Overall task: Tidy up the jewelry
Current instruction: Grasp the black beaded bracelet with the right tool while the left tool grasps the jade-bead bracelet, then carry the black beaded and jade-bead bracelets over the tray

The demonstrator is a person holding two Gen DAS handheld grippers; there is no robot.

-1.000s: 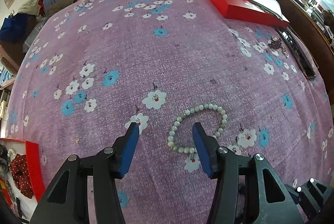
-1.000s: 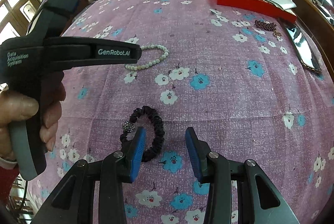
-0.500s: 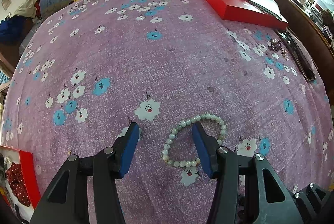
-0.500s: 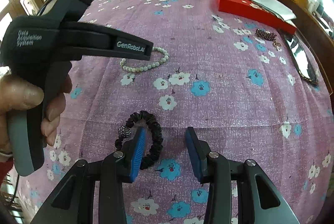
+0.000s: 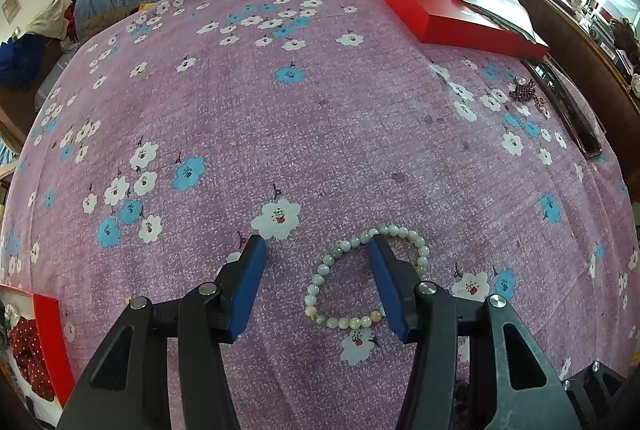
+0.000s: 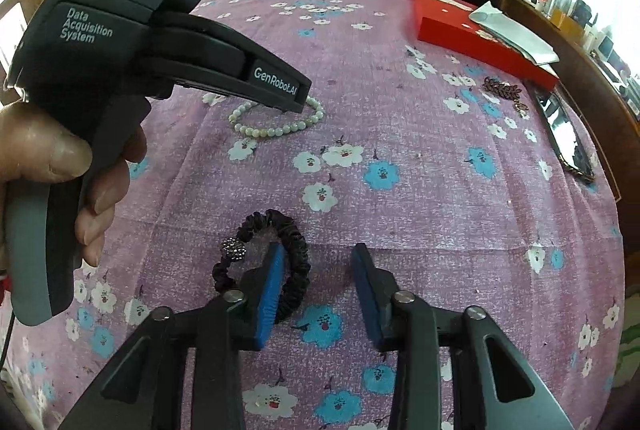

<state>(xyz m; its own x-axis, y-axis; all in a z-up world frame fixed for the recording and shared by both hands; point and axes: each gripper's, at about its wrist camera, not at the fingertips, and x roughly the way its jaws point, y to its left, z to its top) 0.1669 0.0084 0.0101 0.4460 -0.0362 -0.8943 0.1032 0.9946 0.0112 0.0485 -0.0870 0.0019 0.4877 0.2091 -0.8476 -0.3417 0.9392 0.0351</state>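
A pale green bead bracelet (image 5: 320, 276) lies flat on the purple flowered cloth (image 5: 320, 109). My left gripper (image 5: 316, 246) is open; its right finger stands inside the loop and the left side of the loop lies between the fingers. The bracelet also shows in the right wrist view (image 6: 280, 127), partly behind the left gripper's body. A black fabric bracelet with a sparkly bead (image 6: 296, 250) lies under my open right gripper (image 6: 318, 254); the left finger is inside its loop.
A red box with papers (image 5: 448, 15) lies at the far right. A dark beaded piece (image 5: 526, 89) and a black phone (image 5: 568, 109) lie near the right edge. An open red box (image 5: 44, 330) holding red dotted fabric sits at the lower left.
My left gripper has moved forward and lower, so the bead bracelet sits further between its fingers. My right gripper has come closer over the black bracelet.
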